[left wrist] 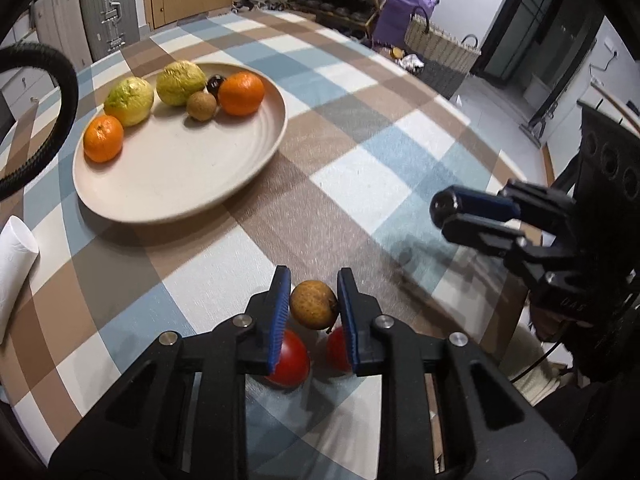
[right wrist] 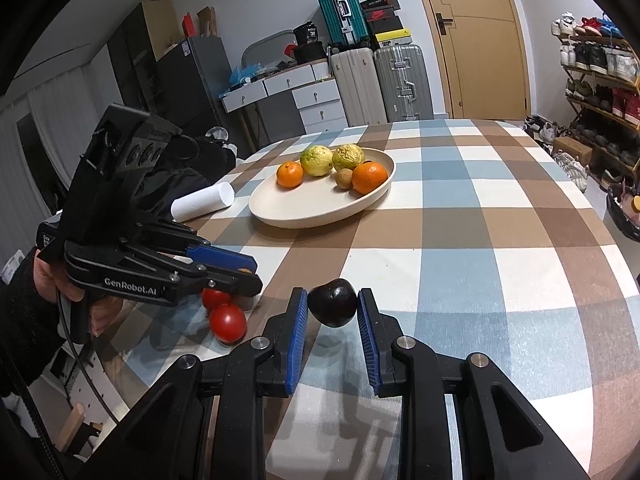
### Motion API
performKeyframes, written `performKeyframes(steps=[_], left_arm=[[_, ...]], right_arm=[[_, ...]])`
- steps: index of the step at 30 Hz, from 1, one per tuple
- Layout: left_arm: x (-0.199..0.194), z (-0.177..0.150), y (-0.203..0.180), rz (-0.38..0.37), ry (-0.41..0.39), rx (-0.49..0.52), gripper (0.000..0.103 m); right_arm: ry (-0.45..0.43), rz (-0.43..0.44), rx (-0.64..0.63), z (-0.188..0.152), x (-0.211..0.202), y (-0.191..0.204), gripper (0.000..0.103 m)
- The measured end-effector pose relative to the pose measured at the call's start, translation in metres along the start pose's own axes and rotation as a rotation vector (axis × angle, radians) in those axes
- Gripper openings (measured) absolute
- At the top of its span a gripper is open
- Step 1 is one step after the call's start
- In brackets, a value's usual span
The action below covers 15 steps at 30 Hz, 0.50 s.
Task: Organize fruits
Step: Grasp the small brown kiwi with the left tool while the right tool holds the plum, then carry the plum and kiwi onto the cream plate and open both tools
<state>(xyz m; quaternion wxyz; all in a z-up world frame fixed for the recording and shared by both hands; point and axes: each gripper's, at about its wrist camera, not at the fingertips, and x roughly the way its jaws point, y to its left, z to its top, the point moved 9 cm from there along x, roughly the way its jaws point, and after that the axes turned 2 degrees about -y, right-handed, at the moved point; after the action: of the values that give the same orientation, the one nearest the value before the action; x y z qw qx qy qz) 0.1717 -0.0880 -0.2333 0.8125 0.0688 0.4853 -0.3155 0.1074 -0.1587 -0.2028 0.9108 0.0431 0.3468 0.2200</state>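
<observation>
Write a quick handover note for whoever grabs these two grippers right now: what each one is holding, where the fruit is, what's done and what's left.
Left gripper: shut on a small brown round fruit, lifted over the checked tablecloth.
Right gripper: jaws around a dark purple round fruit; whether they grip it cannot be told.
Done: the beige round plate holds two orange tangerines, two yellow-green bumpy fruits, one small brown fruit and one dark fruit.
Left: carry both held fruits to the plate, then likely the two red tomatoes still on the cloth near the left gripper.
</observation>
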Motion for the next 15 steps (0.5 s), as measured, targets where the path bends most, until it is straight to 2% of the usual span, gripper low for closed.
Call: performKeyframes(steps=[6,15], left_arm=[[-0.017,0.023,0.012,-0.007,-0.077,-0.047,0.021],[-0.033,0.054,0.053,0.004,-0.182,-0.141,0.021]], right_arm=[[-0.011,0.028,-0.010,0.019,0.008,0.004,0.026],[-0.027,0.098,0.022,0.067,0.041,0.001,0.026]])
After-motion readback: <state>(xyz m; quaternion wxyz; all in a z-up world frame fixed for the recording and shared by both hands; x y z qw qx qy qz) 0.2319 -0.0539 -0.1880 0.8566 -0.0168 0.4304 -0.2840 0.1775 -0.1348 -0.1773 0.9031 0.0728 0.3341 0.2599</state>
